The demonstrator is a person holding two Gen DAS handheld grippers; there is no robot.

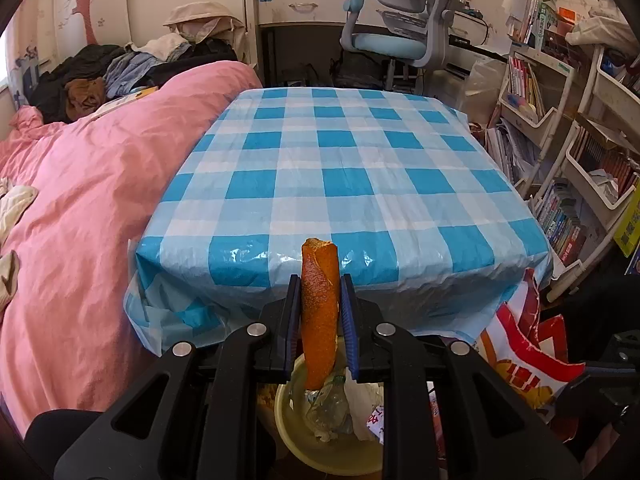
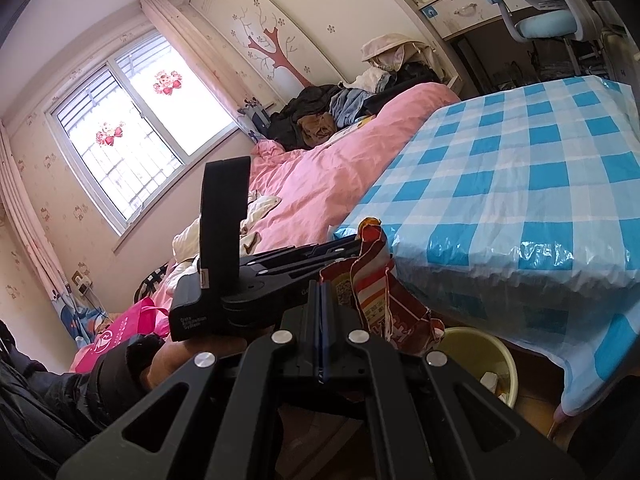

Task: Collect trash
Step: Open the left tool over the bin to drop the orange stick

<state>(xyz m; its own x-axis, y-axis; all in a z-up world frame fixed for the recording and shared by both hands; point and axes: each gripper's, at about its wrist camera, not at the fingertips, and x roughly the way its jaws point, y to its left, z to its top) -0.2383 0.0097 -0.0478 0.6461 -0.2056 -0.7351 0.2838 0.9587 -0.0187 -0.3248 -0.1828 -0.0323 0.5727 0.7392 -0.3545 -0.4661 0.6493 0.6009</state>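
- Left gripper clamps a long strip of orange peel upright between its blue pads, the peel's upper end rising past the fingertips and its lower end hanging over a pale yellow plastic bin.
- That bin, on the floor just below the blue-and-white checked tablecloth, holds crumpled clear plastic and white paper.
- Right gripper has its jaws pressed together on the edge of a crumpled red-and-white snack bag, held near the table's corner above the bin.
- Beside the table lies a pink quilt.
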